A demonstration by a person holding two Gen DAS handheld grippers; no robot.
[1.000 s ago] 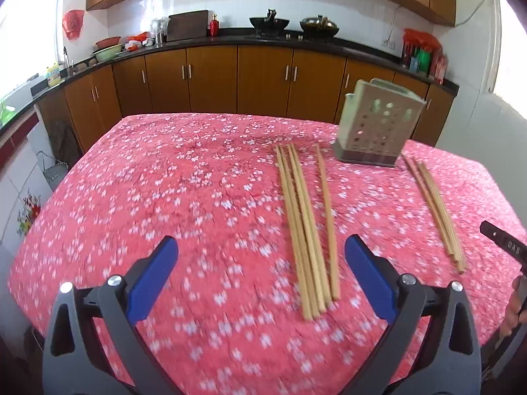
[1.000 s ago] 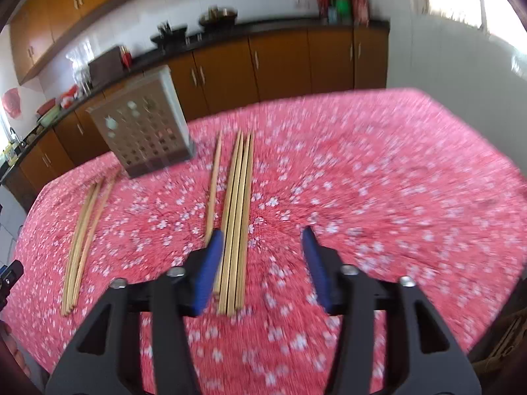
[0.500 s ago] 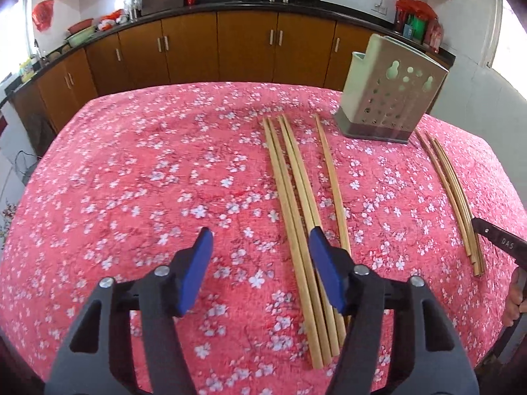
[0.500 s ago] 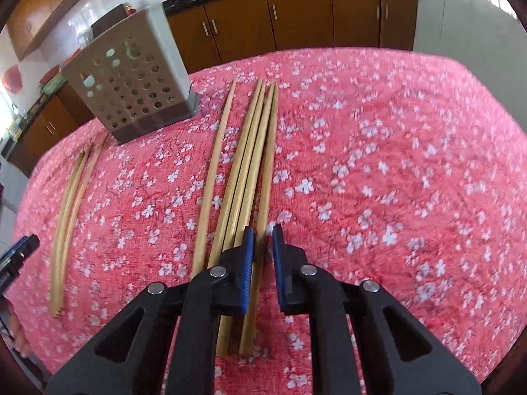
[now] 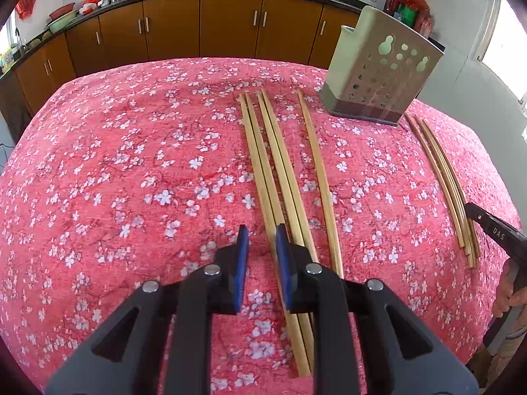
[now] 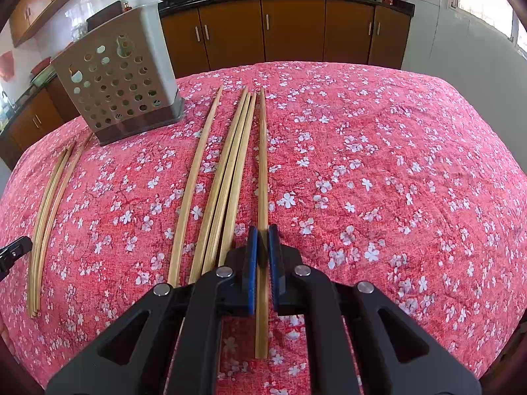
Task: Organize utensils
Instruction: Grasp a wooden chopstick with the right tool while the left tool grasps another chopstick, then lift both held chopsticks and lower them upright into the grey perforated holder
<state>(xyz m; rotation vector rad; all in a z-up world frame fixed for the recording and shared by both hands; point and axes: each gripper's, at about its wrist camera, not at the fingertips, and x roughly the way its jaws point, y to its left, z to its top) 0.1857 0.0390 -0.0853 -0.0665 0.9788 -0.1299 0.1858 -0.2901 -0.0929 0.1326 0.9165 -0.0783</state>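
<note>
Several long wooden chopsticks [image 5: 273, 164] lie lengthwise on the red flowered tablecloth [image 5: 131, 164], with one single chopstick [image 5: 318, 171] beside them. A perforated grey utensil holder [image 5: 378, 75] stands at the far right. My left gripper [image 5: 262, 240] hovers just left of the bundle, its jaws a narrow gap apart and empty. In the right wrist view my right gripper [image 6: 263, 240] is shut on one chopstick [image 6: 262, 171], set apart from the bundle [image 6: 230, 171]. The holder [image 6: 122, 85] stands at the far left there.
A second bundle of chopsticks [image 5: 444, 181] lies right of the holder; it also shows in the right wrist view [image 6: 49, 204]. Brown kitchen cabinets [image 5: 230, 26] and a black counter stand behind the table. The other gripper's tip [image 5: 494, 230] shows at the right edge.
Both grippers came lower and nearer to the middle bundle. The left jaws narrowed from wide open. The right jaws closed onto one chopstick, which now lies apart from the bundle.
</note>
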